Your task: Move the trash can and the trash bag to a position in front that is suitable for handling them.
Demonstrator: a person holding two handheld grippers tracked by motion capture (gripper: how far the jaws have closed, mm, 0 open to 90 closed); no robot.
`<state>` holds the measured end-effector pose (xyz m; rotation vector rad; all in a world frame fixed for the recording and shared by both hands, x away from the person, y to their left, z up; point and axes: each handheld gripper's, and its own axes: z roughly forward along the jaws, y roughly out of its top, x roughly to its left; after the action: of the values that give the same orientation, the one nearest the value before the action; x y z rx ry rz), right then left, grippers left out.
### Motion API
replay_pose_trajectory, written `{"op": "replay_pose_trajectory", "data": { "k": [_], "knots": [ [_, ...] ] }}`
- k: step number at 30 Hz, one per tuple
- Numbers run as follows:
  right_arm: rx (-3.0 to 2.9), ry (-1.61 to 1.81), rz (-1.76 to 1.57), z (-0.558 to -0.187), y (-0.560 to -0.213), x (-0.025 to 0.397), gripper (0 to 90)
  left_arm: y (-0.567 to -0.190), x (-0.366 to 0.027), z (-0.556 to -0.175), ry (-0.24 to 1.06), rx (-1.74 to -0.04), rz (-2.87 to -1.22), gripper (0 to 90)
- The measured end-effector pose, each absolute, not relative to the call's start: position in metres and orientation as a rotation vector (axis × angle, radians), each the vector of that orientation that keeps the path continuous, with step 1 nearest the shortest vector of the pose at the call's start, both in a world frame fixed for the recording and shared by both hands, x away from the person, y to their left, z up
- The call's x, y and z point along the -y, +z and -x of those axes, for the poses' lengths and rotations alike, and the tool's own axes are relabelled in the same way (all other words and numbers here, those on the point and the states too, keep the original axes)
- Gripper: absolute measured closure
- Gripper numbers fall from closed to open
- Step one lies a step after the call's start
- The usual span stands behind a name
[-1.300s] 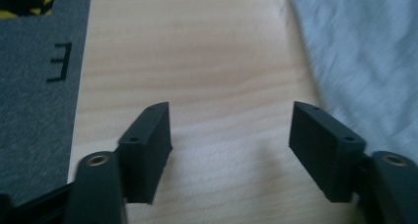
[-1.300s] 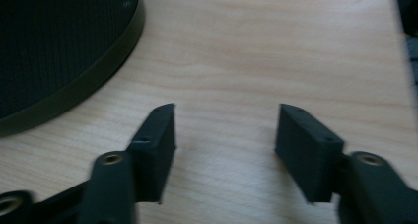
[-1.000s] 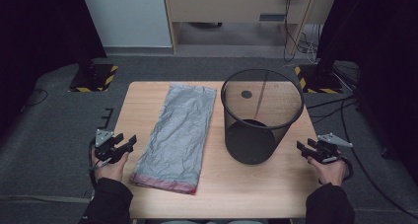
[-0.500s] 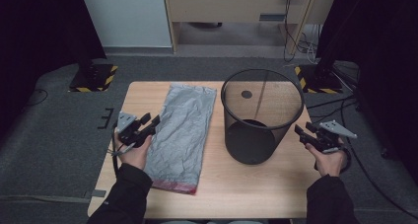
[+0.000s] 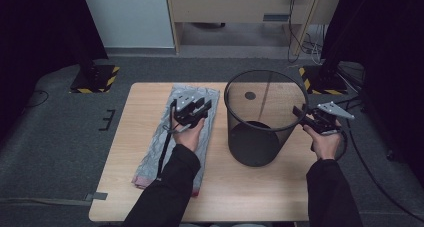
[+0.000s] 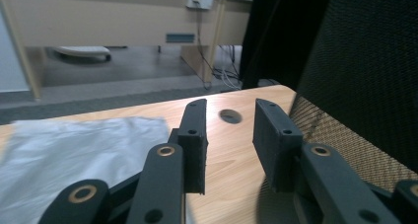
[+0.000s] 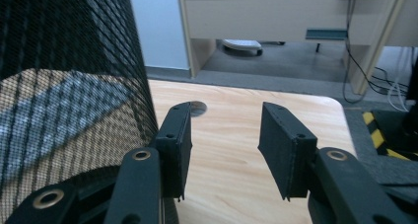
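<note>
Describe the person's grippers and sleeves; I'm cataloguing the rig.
Both the left gripper and right gripper are black, with flat rectangular jaws, brass-coloured pivot rings and a grey three-cornered top plate. A black cable trails from each. The sleeves are black.

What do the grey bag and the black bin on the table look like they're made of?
The grey bag looks like thin plastic film: it lies flat, crinkled and faintly shiny. The black bin looks like metal wire mesh with a matt dark finish; you can see the table through its wall, though coated plastic can't be ruled out.
</note>
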<state>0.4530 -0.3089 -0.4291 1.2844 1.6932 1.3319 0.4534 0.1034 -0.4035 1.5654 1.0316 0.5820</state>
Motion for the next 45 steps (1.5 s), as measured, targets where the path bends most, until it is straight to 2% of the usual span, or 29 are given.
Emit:
{"op": "replay_pose_trajectory", "data": {
  "k": [1,2,3,6,7,16,21,37,40,42,45],
  "knots": [
    [-1.693,1.332,-1.284,-0.453,-0.429,0.309,56.1,-0.402,-0.097,-0.456,0.578,-1.024,-1.571,67.2],
    [-1.699,1.366,-1.265,-0.456,-0.426,0.304,61.7,-0.402,-0.092,-0.458,0.568,-1.018,-1.57,68.0],
    [-1.704,1.37,-1.243,-0.456,-0.426,0.302,63.1,-0.401,-0.088,-0.459,0.551,-1.006,-1.57,68.1],
    [-1.71,1.402,-1.209,-0.455,-0.428,0.297,62.9,-0.399,-0.08,-0.461,0.525,-0.962,-1.576,68.2],
    [-1.735,1.404,-1.194,-0.453,-0.428,0.295,65.3,-0.399,-0.079,-0.46,0.523,-0.958,-1.588,71.4],
    [-1.777,1.433,-1.141,-0.437,-0.429,0.273,69.5,-0.398,-0.11,-0.439,0.48,-0.948,-1.603,72.3],
    [-1.813,1.451,-1.126,-0.426,-0.428,0.251,67.9,-0.394,-0.135,-0.419,0.507,-0.931,-1.65,70.3],
    [-1.871,1.409,-1.081,-0.406,-0.422,0.207,70.4,-0.389,-0.171,-0.397,0.543,-0.955,-1.679,69.8],
    [-1.861,1.442,-1.093,-0.405,-0.424,0.203,67.0,-0.39,-0.178,-0.394,0.541,-0.962,-1.662,65.6],
    [-1.854,1.441,-1.1,-0.405,-0.424,0.203,61.7,-0.394,-0.182,-0.395,0.541,-0.966,-1.657,59.5],
    [-1.841,1.407,-1.102,-0.405,-0.423,0.208,53.4,-0.413,-0.187,-0.4,0.608,-1.002,-1.74,49.1]
  ]
}}
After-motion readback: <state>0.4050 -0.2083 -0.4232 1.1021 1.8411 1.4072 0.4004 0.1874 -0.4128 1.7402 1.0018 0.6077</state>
